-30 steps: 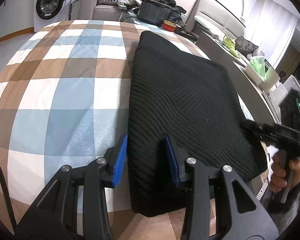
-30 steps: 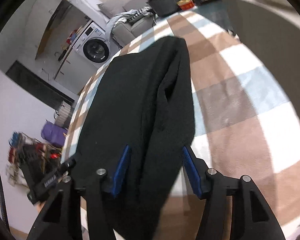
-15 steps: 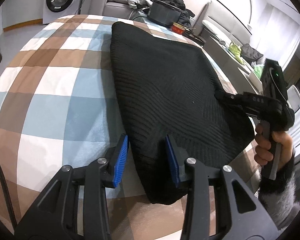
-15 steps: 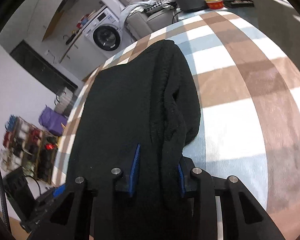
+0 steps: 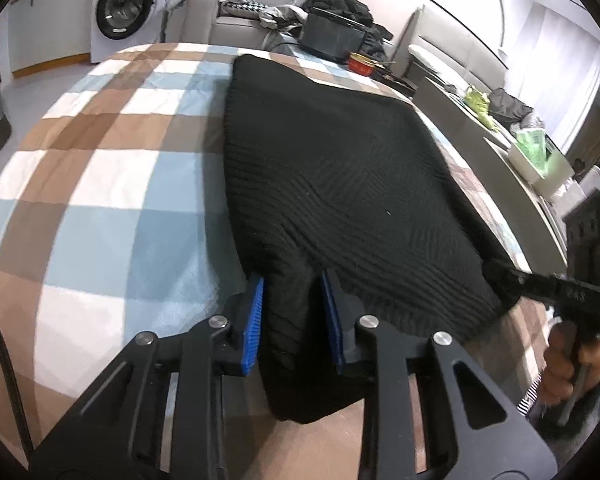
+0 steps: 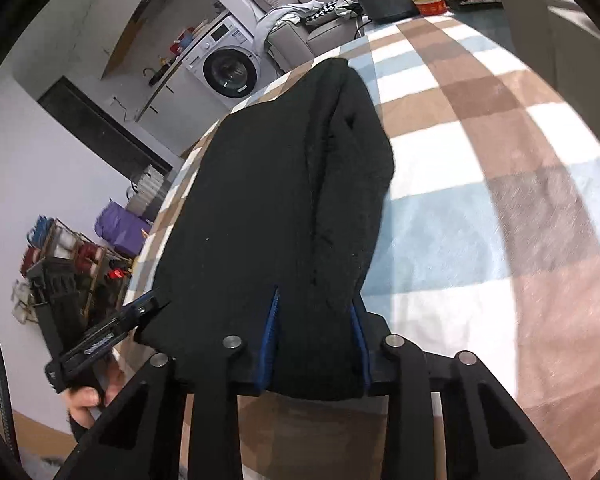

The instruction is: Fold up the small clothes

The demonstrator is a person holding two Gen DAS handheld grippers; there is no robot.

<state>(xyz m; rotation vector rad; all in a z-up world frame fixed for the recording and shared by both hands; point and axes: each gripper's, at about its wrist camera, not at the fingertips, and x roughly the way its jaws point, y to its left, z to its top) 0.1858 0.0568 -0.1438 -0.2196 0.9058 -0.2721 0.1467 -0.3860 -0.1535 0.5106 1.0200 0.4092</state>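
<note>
A black knitted garment [image 5: 332,168] lies lengthwise on the checked tablecloth [image 5: 108,184]; it also shows in the right wrist view [image 6: 268,200]. My left gripper [image 5: 292,316] is shut on the garment's near left corner, with fabric bunched between the blue pads. My right gripper [image 6: 314,340] is shut on the near right corner; in the left wrist view it shows at the right edge [image 5: 540,280]. The left gripper shows at the lower left of the right wrist view [image 6: 140,312]. The near hem is raised a little off the table.
A black box [image 5: 332,36] and a red tin [image 5: 360,64] stand past the table's far end. A sofa with clothes and a washing machine [image 5: 124,12] are behind. A counter with a white bin [image 5: 536,156] runs along the right. A shelf [image 6: 72,264] stands left.
Both grippers have closed on the near corners of the garment. The near hem has bunched up between the pads and lifted slightly.
</note>
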